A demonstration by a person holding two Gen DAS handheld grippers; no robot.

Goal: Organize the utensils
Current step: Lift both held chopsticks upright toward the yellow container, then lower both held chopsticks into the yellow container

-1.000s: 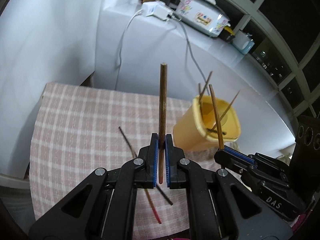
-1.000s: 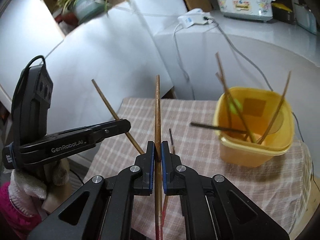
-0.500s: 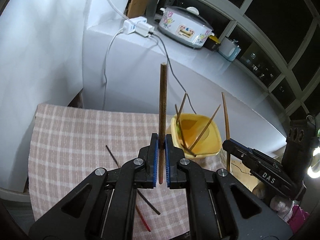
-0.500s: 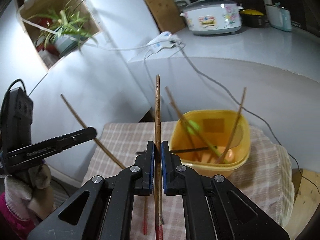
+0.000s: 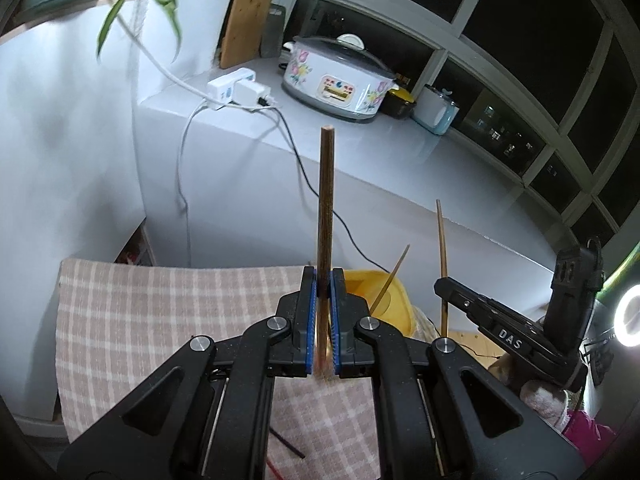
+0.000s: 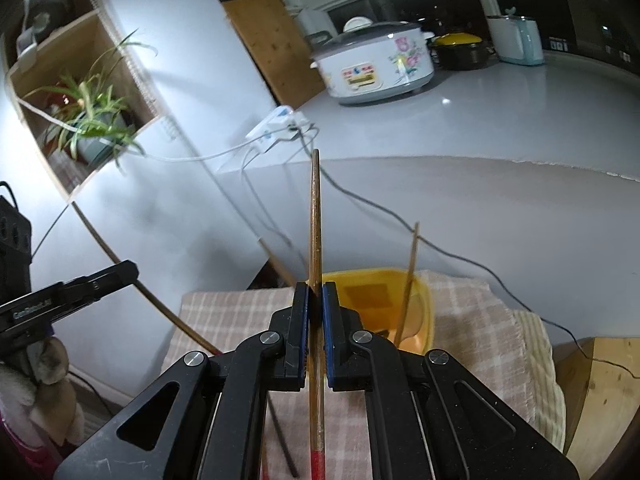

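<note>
Left wrist view: a dark brown chopstick [image 5: 325, 216] is pinched upright between the blue pads of the left gripper [image 5: 324, 292], taken near its lower end. From the right wrist view, a lighter chopstick [image 6: 315, 240] with a red tip is clamped likewise by the right gripper [image 6: 316, 300], held around mid-length. Both sticks are judged light, stiff and smooth, so they may pivot or slip in the pads; a hold nearer the middle would be steadier. Just beyond the jaws, the yellow container [image 6: 416, 300] is seen on the checked cloth [image 6: 472, 320], already holding several sticks. Loose sticks are left lying on the cloth below.
</note>
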